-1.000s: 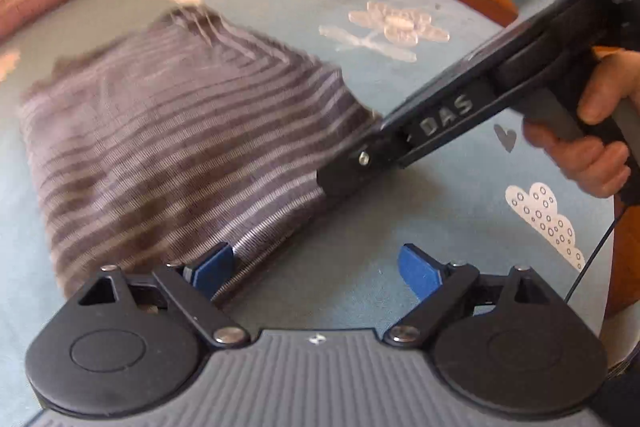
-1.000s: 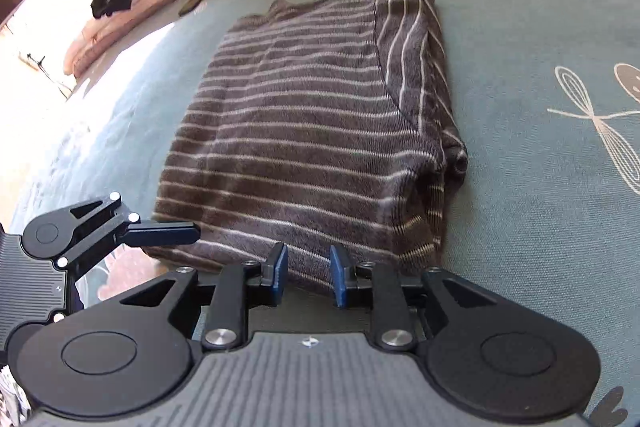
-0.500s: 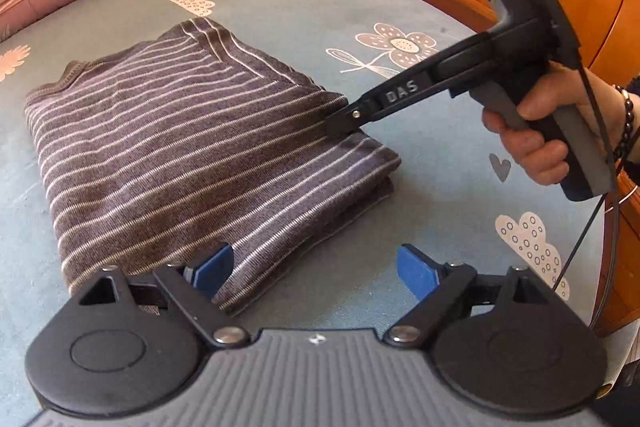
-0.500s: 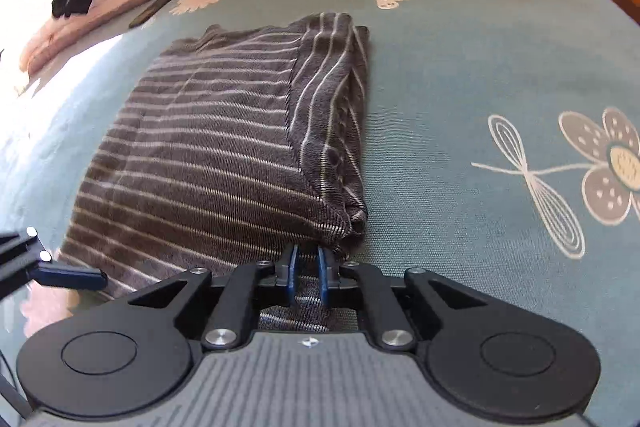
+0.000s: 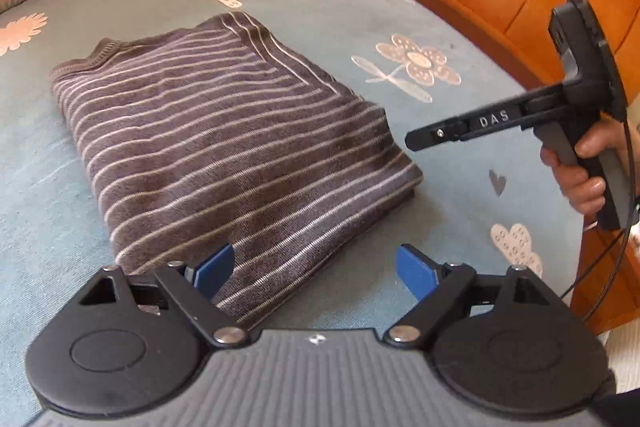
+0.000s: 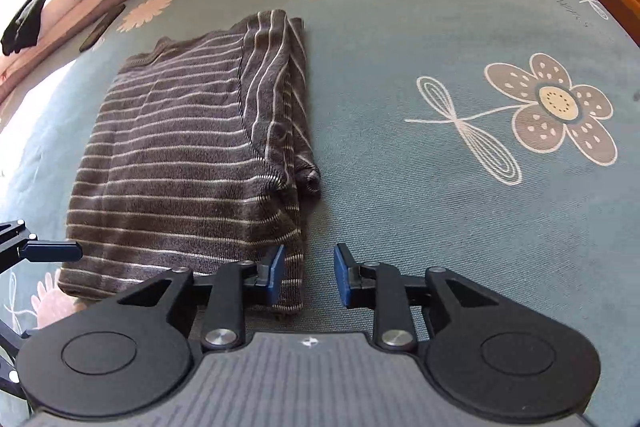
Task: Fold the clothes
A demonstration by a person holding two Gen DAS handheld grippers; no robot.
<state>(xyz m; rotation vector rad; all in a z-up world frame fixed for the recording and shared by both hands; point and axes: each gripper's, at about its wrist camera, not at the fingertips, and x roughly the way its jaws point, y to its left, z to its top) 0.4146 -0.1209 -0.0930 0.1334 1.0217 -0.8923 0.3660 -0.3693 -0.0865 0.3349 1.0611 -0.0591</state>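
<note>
The right gripper [image 6: 308,277] was pinching the near right corner of the striped top [image 6: 188,163] a moment ago. Now its jaws are opening and it holds nothing. The left gripper [image 5: 314,269] is wide and empty. The top lies folded flat on the bed [image 6: 440,27], so this fold looks finished.
</note>
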